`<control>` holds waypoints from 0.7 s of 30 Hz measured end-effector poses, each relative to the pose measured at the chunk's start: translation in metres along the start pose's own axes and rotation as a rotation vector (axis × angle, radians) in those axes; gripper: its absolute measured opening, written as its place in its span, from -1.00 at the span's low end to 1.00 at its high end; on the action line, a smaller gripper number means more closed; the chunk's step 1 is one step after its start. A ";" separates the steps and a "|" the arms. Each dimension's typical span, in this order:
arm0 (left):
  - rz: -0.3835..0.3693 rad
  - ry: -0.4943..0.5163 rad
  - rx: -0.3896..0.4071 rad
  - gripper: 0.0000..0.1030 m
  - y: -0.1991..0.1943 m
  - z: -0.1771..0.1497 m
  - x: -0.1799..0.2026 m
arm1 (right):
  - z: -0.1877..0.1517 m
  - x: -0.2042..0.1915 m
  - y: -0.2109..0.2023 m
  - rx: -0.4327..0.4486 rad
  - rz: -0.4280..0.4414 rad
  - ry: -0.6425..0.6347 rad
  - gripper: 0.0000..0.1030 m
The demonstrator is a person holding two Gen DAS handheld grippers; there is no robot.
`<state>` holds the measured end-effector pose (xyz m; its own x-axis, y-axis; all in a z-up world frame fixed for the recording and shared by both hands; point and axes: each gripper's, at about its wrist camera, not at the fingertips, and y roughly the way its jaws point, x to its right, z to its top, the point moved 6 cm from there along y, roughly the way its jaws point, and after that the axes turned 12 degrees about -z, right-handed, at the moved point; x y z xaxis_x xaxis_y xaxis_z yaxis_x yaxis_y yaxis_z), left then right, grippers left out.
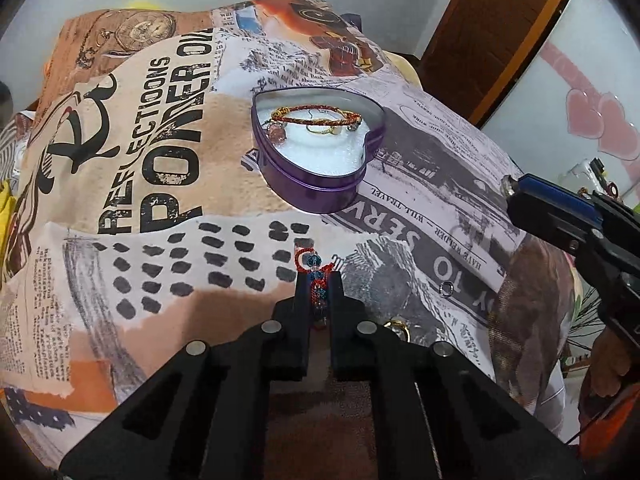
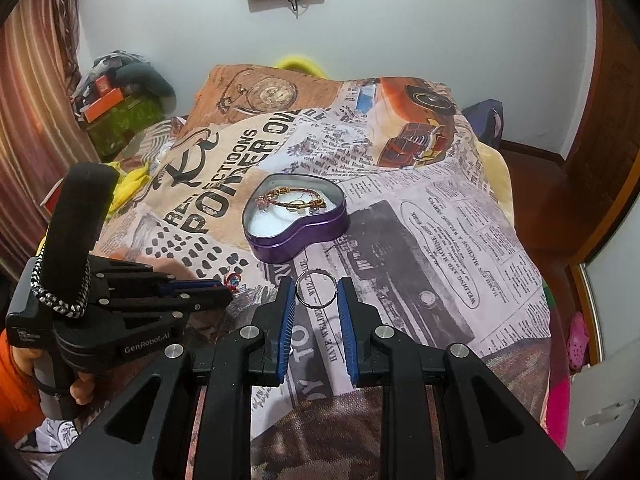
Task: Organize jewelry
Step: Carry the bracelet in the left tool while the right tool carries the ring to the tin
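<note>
Left wrist view has our left gripper [image 1: 319,280] pinching the red-corded, blue-beaded bracelet [image 1: 316,276], just short of the purple heart-shaped tin [image 1: 316,184]. Our right gripper [image 2: 317,292] stands spread around a thin silver ring [image 2: 315,290]; close off-centre and we'd likely flick it away. Only the left view shows a small silver loop [image 1: 446,289] and a gold ring [image 1: 400,326] on the printed blanket [image 1: 160,280].
</note>
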<state>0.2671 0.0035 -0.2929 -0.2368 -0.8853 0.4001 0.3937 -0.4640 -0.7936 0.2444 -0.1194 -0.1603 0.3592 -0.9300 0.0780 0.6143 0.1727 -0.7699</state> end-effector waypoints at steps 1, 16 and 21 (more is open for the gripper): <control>-0.002 0.000 0.007 -0.88 -0.003 0.001 0.000 | 0.001 -0.001 0.000 0.002 0.001 -0.001 -0.62; 0.003 0.070 0.169 -0.88 -0.059 0.048 0.012 | 0.020 -0.007 0.007 0.026 -0.005 -0.016 -0.62; 0.007 0.105 0.215 -0.88 -0.069 0.069 0.018 | 0.030 -0.008 0.011 0.042 -0.007 -0.021 -0.62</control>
<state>0.2965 0.0178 -0.1991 -0.3204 -0.8856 0.3363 0.5731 -0.4638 -0.6755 0.2694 -0.1007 -0.1499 0.3692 -0.9243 0.0970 0.6461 0.1802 -0.7417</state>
